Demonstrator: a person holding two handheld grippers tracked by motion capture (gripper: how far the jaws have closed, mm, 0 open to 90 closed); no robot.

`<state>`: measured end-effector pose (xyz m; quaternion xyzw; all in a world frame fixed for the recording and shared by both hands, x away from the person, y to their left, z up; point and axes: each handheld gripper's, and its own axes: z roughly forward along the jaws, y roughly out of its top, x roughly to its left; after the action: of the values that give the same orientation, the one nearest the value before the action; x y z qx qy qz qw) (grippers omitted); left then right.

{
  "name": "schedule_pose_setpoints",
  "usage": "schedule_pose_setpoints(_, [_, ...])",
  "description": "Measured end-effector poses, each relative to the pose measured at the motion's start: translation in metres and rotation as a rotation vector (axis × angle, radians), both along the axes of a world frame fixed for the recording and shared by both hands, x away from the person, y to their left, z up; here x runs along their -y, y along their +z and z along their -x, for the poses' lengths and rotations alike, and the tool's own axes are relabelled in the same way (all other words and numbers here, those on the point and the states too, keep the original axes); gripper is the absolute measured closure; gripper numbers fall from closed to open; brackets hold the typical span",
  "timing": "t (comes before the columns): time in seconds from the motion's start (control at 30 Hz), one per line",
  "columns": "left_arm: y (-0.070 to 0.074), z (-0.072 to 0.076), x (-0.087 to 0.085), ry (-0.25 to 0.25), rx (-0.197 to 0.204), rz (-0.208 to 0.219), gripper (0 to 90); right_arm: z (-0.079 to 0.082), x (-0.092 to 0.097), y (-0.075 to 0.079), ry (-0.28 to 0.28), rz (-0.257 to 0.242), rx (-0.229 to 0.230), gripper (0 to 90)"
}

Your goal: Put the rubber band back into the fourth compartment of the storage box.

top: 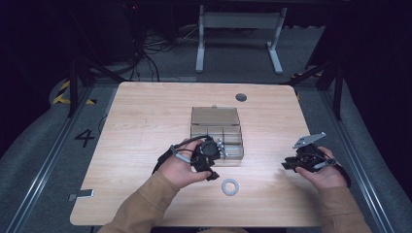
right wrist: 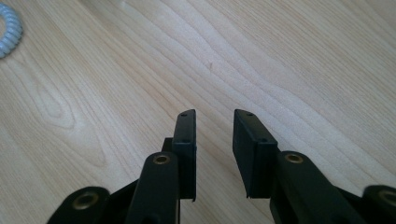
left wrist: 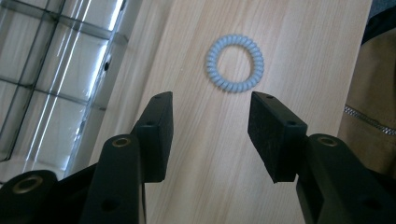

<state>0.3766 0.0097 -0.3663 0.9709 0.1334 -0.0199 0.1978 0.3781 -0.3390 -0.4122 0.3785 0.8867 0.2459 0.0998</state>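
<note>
The table (top: 145,126) is pale wood with a wavy brown grain. On it lies a coiled hair ring (left wrist: 235,63), light blue-grey with ribbed turns. Beyond the ring from the person stands a clear box (top: 216,127), brownish-tinted with see-through dividers. Both grippers are black with brass-coloured screws. The person's sleeves (top: 145,204) are tan.

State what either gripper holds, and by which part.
Nothing: left gripper is open above the hair tie; right gripper is open over bare table.
</note>
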Motion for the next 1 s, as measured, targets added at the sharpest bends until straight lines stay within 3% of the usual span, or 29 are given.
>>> schedule_pose_setpoints(0.4, [-0.009,0.002,0.023,-0.053,-0.014,-0.005,51.7,0.001,-0.001,0.000,0.003,-0.002,-0.001,70.8])
schedule_pose_setpoints(0.6, [-0.017,0.002,0.031,-0.049,0.003,-0.013,54.9,0.001,0.000,0.001,0.007,-0.005,0.003,70.8])
schedule_pose_setpoints(0.87, [-0.032,0.001,0.041,-0.047,-0.022,-0.018,57.0,0.002,-0.001,0.001,0.008,-0.004,0.006,70.8])
schedule_pose_setpoints(1.0, [-0.035,0.001,0.043,-0.036,-0.011,-0.012,56.3,0.001,-0.001,0.000,0.010,-0.002,0.003,70.7])
